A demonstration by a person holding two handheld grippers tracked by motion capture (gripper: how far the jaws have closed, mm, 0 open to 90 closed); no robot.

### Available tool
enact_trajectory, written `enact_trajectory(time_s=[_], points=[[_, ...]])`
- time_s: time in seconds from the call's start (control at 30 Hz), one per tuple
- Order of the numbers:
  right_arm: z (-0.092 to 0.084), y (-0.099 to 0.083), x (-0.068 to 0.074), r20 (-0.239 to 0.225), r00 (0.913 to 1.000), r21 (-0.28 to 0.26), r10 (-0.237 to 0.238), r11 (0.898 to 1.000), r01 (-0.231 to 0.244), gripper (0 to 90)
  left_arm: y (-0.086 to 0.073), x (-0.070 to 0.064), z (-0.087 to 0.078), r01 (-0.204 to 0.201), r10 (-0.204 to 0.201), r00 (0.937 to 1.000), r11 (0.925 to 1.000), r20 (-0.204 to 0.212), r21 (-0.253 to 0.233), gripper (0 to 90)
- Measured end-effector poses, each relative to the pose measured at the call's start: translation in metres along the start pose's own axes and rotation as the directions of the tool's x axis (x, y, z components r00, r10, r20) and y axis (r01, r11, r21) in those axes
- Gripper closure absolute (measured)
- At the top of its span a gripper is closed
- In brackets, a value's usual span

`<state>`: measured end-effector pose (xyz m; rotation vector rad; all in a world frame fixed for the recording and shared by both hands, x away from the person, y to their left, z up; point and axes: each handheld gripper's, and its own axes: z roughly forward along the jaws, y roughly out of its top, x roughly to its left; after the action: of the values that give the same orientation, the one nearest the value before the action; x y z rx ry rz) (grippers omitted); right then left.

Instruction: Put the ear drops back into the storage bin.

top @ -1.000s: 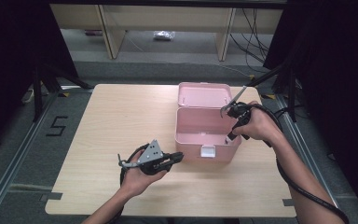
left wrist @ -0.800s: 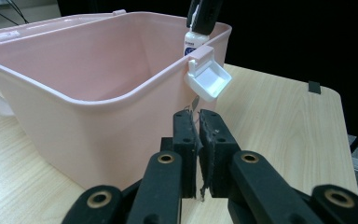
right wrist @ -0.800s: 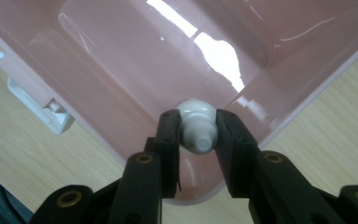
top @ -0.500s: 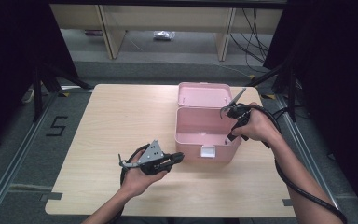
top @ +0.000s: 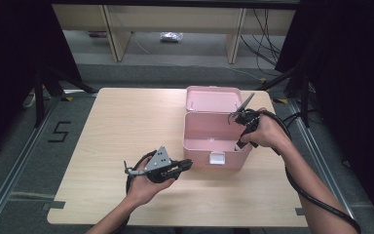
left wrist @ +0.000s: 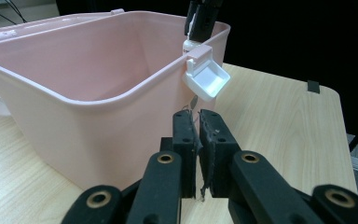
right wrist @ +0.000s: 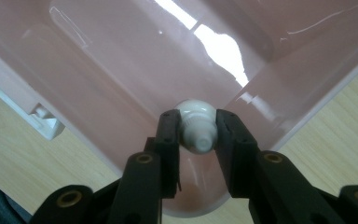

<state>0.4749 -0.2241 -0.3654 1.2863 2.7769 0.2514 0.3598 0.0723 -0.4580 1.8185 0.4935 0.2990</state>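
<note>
An open pink plastic box (top: 199,153) stands on the wooden table, its lid (top: 213,99) folded back. My right gripper (top: 240,141) reaches down over the box's near right corner, shut on a small white capped tube (right wrist: 196,133), which hangs above the box's inside (right wrist: 121,70). My left gripper (top: 189,164) lies low on the table just left of the box's front wall, shut with nothing between its jaws. In the left gripper view the left gripper (left wrist: 196,119) points at the box wall (left wrist: 88,116) below the white latch (left wrist: 207,79), with the right gripper (left wrist: 200,18) above the rim.
The white latch (top: 217,158) sticks out from the front of the box. The light wooden table (top: 121,126) stretches left of the box. Cables trail from both grippers, and black curtains and shelving stand beyond the table.
</note>
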Motion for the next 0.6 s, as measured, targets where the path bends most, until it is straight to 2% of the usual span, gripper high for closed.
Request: enact_trajectory(time_s=[0.1, 0.17, 0.23, 0.3, 0.37, 0.43, 0.47, 0.57, 0.6], points=[[0.0020, 0.0010, -0.0002, 0.000, 1.0000, 0.006, -0.007, 1.000, 0.007, 72.2, -0.0002, 0.0002, -0.0001, 0.001, -0.001, 1.0000, 1.0000, 0.003, 0.000, 84.6], [0.0024, 0.0021, 0.0019, -0.007, 0.9998, 0.022, 0.019, 1.000, -0.019, 72.1, -0.0002, 0.0001, -0.0003, 0.003, -0.003, 1.0000, 1.0000, 0.003, 0.002, 84.6], [0.0034, 0.0029, 0.0023, -0.006, 0.9998, 0.033, 0.019, 0.999, -0.019, 72.1, -0.0003, 0.0000, -0.0004, 0.005, -0.005, 1.0000, 1.0000, 0.001, 0.000, 84.5], [0.0048, 0.0038, 0.0010, -0.002, 1.0000, 0.023, -0.001, 1.000, 0.001, 72.1, -0.0005, 0.0002, -0.0005, 0.005, -0.005, 1.0000, 1.0000, 0.000, 0.000, 84.5], [0.0049, 0.0046, 0.0020, 0.000, 0.9999, 0.030, 0.011, 0.999, -0.011, 72.2, -0.0007, 0.0000, -0.0006, 0.006, -0.006, 1.0000, 1.0000, -0.001, -0.001, 84.5], [0.0069, 0.0044, 0.0005, 0.002, 0.9999, 0.023, -0.017, 1.000, 0.017, 72.1, -0.0010, 0.0000, -0.0006, 0.006, -0.006, 1.0000, 1.0000, -0.001, 0.000, 84.5], [0.0073, 0.0047, 0.0008, 0.007, 0.9999, 0.030, -0.016, 0.999, 0.015, 72.1, -0.0011, 0.0000, -0.0007, 0.008, -0.008, 1.0000, 1.0000, -0.001, 0.001, 84.5], [0.0086, 0.0053, 0.0014, 0.003, 1.0000, 0.038, -0.008, 0.999, 0.008, 72.1, -0.0010, 0.0004, -0.0010, 0.007, -0.007, 1.0000, 1.0000, -0.002, 0.001, 84.5], [0.0081, 0.0061, 0.0038, -0.001, 0.9996, 0.051, 0.028, 0.998, -0.028, 72.1, -0.0008, 0.0003, -0.0014, 0.006, -0.005, 1.0000, 1.0000, -0.003, 0.005, 84.5]])
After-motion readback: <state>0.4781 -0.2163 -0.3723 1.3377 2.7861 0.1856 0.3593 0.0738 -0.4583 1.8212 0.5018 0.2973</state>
